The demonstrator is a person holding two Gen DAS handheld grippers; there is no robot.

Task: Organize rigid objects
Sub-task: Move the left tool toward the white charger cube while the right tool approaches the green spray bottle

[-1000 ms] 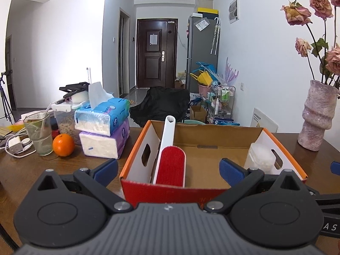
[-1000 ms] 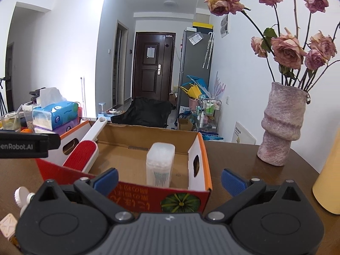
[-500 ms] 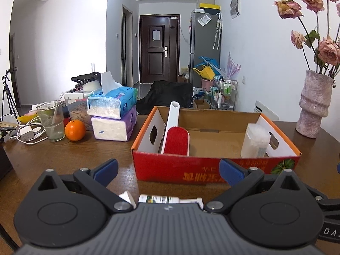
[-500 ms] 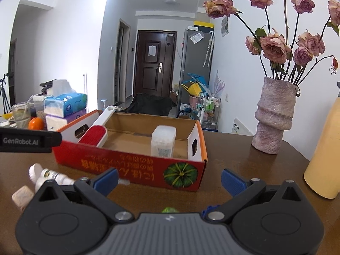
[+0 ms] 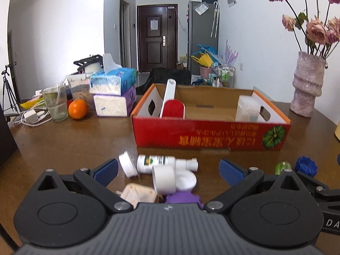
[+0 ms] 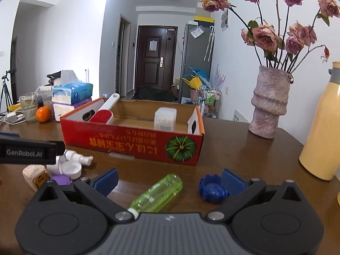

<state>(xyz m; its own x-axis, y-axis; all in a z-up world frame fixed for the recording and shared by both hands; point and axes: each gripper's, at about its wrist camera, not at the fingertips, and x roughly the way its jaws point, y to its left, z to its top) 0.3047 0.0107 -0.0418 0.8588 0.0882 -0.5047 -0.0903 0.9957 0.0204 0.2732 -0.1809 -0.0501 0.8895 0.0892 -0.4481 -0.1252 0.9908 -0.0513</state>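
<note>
A red cardboard box (image 5: 210, 137) (image 6: 131, 144) stands on the brown table, holding a red lint brush (image 5: 173, 108) (image 6: 102, 114) and a white plastic container (image 5: 247, 110) (image 6: 165, 119). In front of it lie a white bottle (image 5: 157, 163), white caps (image 5: 127, 166), a white jar (image 5: 164, 179), a beige item (image 5: 138, 194) and a purple piece (image 5: 180, 197). My left gripper (image 5: 167, 171) hangs open above them. A green bottle (image 6: 158, 193) and a blue cap (image 6: 211, 188) lie between the fingers of my open right gripper (image 6: 170, 180).
Tissue packs (image 5: 114, 93), an orange (image 5: 77, 108), a glass (image 5: 55, 103) and a charger with cables (image 5: 29, 115) crowd the table's back left. A pink vase of dried roses (image 6: 268, 104) and a yellow flask (image 6: 323, 125) stand at the right.
Both grippers have drawn back from the box and tilted down. The small items on the table in front of the box have come into view under them.
</note>
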